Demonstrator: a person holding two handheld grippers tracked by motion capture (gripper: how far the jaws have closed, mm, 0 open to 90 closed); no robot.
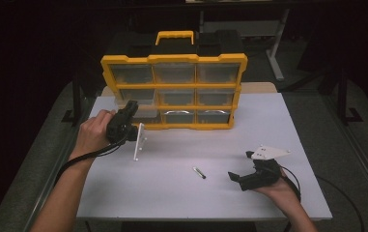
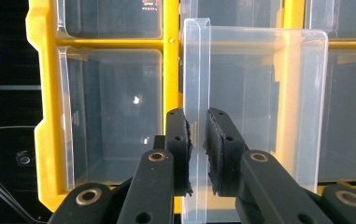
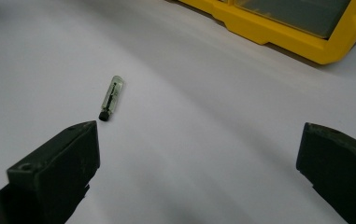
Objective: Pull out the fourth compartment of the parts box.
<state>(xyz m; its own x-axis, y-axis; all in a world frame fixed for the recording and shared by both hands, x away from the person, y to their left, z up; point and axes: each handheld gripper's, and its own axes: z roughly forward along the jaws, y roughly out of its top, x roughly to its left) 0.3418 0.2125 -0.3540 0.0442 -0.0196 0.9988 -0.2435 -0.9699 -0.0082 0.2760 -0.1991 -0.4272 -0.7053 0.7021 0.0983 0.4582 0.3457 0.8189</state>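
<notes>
1. Dark room, light grey desk; a yellow organiser with rows of clear drawers and a yellow carry handle is stood upright at the far edge.

2. Left claw: clenched on the thin front wall of a clear plastic drawer. In the left gripper view the wall is seen pinched between the two black pads. The drawer is held at the organiser's lower left corner, part-way out of its slot.

3. Right claw: released, jaws standing wide apart, nothing between them. It is rested low over the desk's near right part, pointing towards item 4.

4. Small capsule: a short clear tube with a dark cap at one end and a dark thread-like core inside. It is laid flat on the bare desk, near the middle, well apart from the organiser and just ahead of the right claw.

5. Progress, as judged: the drawer is gripped and drawn open, so the opening step is taken as done. The capsule is not yet picked up; its pick-up, its placing in the drawer and the drawer's closing are reckoned as left.

6. Drawer condition: transparent, colourless, apparently empty; contents of neighbouring drawers cannot be told.
</notes>
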